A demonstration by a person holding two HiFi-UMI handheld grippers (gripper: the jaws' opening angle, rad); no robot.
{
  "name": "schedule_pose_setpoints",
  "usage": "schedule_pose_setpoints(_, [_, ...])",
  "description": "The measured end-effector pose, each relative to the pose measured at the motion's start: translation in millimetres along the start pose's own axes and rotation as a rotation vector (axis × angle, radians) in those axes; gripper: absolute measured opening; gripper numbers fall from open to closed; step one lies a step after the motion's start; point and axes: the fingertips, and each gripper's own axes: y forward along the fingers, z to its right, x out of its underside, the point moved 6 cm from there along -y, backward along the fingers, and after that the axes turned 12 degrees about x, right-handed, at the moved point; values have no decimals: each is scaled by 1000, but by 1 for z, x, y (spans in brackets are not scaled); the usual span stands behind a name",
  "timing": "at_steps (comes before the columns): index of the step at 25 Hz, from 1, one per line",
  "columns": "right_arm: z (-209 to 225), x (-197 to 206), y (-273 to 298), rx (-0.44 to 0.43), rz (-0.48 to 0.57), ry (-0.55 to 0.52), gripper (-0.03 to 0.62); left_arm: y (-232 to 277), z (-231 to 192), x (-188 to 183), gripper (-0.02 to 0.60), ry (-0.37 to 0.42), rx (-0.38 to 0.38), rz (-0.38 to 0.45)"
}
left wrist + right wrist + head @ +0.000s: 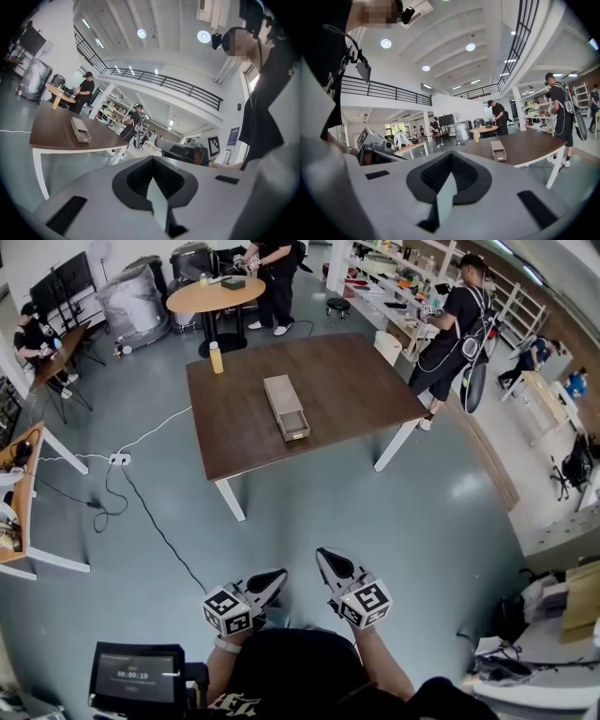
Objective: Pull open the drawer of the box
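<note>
A long pale box [287, 407] lies in the middle of the brown table [347, 381], far ahead of me across the floor. Its near end looks like a shallow drawer [294, 425] drawn out a little. The box also appears small in the left gripper view [80, 130] and in the right gripper view [498, 150]. My left gripper [275, 579] and right gripper [325, 559] are held side by side close to my body, well short of the table. On both, the jaws are shut with nothing between them.
A yellow bottle [217, 357] stands at the table's far left corner. A person [457, 329] stands by its right corner. Cables and a power strip [119, 459] lie on the floor to the left. A round table [215, 294] with people is behind.
</note>
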Motion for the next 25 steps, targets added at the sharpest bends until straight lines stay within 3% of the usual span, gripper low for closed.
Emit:
schedule_pose_setpoints(13, [21,28,-113,43,-7,54,-12,45,97,47,0,10,50,-48])
schedule_pose_setpoints(25, [-5,57,-173,40,-60,2,-12,36,154,91,0,-3,42,-59])
